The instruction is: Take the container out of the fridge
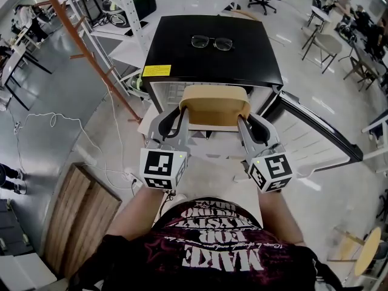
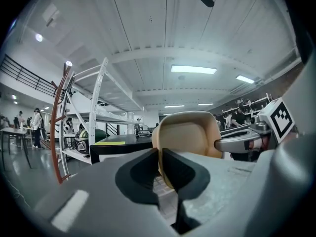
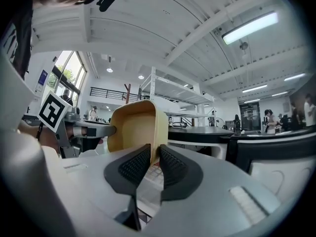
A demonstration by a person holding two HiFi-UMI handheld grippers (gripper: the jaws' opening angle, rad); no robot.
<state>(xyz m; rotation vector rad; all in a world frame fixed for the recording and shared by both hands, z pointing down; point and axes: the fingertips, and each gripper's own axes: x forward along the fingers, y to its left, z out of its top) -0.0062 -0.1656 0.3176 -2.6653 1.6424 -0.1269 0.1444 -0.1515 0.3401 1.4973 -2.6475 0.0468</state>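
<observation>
Container (image 1: pixel 215 105) sits just outside fridge (image 1: pixel 182 47) opening, left gripper (image 1: pixel 180 115) and right gripper (image 1: pixel 244 123) fingers each pinched narrow on a side wall. Extraction step looks underway; next it likely needs pulling clear, kept level.

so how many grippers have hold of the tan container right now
2. The left gripper is clamped on the left wall of the tan container, the right gripper on its right wall, in front of the open fridge. No other gripper is in view.

Colours: tan rounded plastic container (image 1: pixel 215 105), plain; boxy black-topped fridge (image 1: pixel 182 47) with yellow sticker (image 1: pixel 156 71); left gripper (image 1: pixel 180 113) and right gripper (image 1: pixel 242 121) grey, black-and-white marker squares.
</observation>
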